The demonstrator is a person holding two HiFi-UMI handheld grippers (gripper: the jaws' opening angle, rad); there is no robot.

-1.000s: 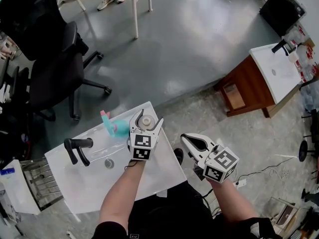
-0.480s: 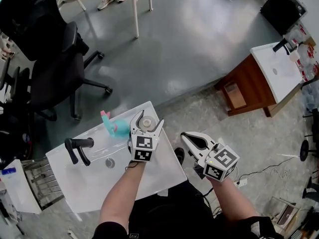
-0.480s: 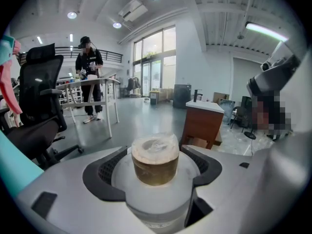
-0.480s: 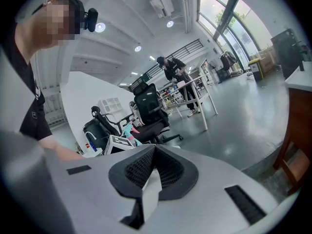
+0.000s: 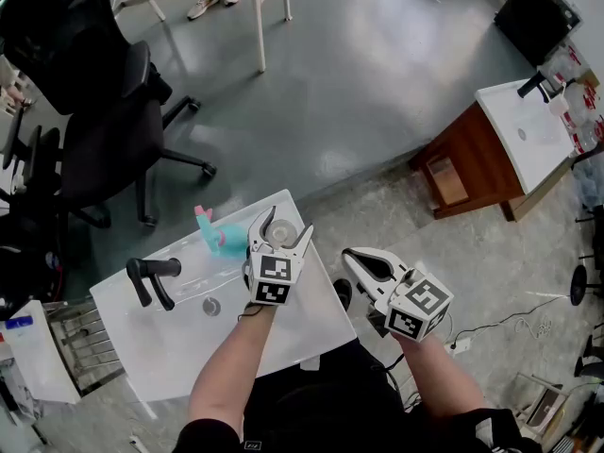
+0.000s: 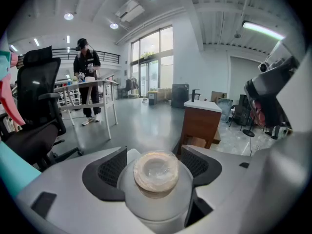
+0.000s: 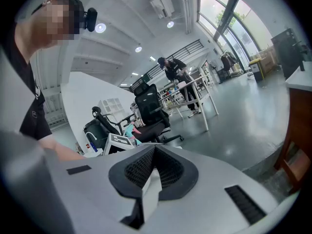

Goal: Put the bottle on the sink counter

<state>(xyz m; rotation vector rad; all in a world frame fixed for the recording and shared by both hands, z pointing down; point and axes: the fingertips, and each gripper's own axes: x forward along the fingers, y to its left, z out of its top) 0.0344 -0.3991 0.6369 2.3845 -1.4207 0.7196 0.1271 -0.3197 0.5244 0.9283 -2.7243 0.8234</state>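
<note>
**White bottle clamped at the sink's far corner**

White plastic forms the bottle [image 5: 280,236], which has a pale, translucent cap and stands upright between the jaws of the left claw [image 5: 281,226]. In the left gripper view the two black ribbed pads [image 6: 113,168] press against the bottle's shoulders, one on each side, so this claw is closed on it. From the head view, the bottle is over the far right corner of the white sink tabletop [image 5: 170,347]. No view shows whether its base touches the surface.

The right claw [image 5: 357,260] hangs beyond the tabletop's right edge, above the stone-patterned floor [image 5: 396,215]. Its jaws are pressed together with nothing between them.

A teal spray bottle [image 5: 222,239] with a pink trigger stands on the tabletop just to the left of the held bottle. Further left, a black faucet [image 5: 151,279] rises beside the basin, and the round drain [image 5: 211,306] lies near it.

A black office chair [image 5: 99,149] stands on the grey floor beyond the sink. Well apart to the right, a second washbasin [image 5: 522,135] sits on a brown wooden cabinet [image 5: 462,173].
</note>
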